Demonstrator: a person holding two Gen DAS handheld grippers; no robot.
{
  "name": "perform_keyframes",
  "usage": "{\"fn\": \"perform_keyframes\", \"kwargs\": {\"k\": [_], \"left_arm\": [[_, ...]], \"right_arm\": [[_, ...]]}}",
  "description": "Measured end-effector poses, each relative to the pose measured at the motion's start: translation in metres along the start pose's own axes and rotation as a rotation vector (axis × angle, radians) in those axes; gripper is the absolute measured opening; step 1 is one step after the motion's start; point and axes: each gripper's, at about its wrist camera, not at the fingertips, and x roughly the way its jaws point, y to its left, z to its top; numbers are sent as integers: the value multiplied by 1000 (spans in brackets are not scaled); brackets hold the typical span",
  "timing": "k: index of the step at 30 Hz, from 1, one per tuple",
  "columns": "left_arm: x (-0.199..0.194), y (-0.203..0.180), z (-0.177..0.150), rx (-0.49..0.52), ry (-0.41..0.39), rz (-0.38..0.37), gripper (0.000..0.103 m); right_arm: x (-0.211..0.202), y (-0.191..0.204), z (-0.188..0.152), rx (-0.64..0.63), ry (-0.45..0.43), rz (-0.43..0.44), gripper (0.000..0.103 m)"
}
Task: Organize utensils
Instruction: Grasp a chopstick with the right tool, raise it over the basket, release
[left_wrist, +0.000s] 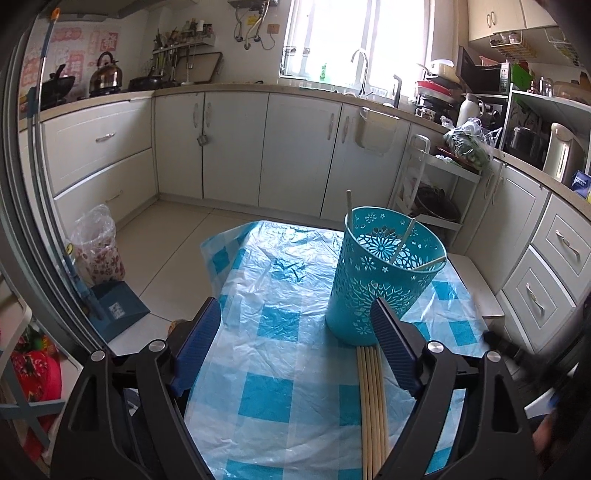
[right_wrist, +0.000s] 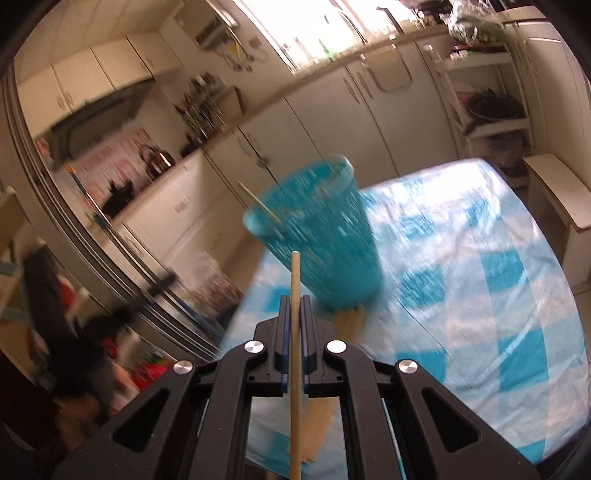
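light: window (left_wrist: 354, 40) glare | right view: blurred, perhaps motion | edges: fisheye-bent

Table (left_wrist: 280, 398) w/ thin crinkled plastic cover (left_wrist: 273, 295), blue-and-white checks; cover hangs over the far edge. On it: teal cut-out cup (left_wrist: 384, 280), upright, right of centre in left wrist view, holding a few chopsticks leaning on its rim. Just in front of cup, a bundle of bare wooden chopsticks (left_wrist: 373, 406) lies flat, side by side, tips at cup's base; touching or not, can't tell. Right wrist view is motion-blurred: same cup (right_wrist: 325, 236) on the cover (right_wrist: 480, 280), bundle (right_wrist: 351, 317) at its foot. Rest of the visible cover is bare.
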Motion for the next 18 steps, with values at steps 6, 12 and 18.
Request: {"fn": "perform_keyframes", "kwargs": {"k": [6, 12, 18], "left_arm": [[1, 7, -6, -22, 16, -2, 81], [6, 16, -8, -49, 32, 1, 81], [20, 26, -12, -77, 59, 4, 81]], "right_arm": [[-2, 35, 61, -36, -209, 95, 6], [29, 51, 118, -70, -407, 74, 6], [78, 35, 134, -81, -428, -38, 6]]}}
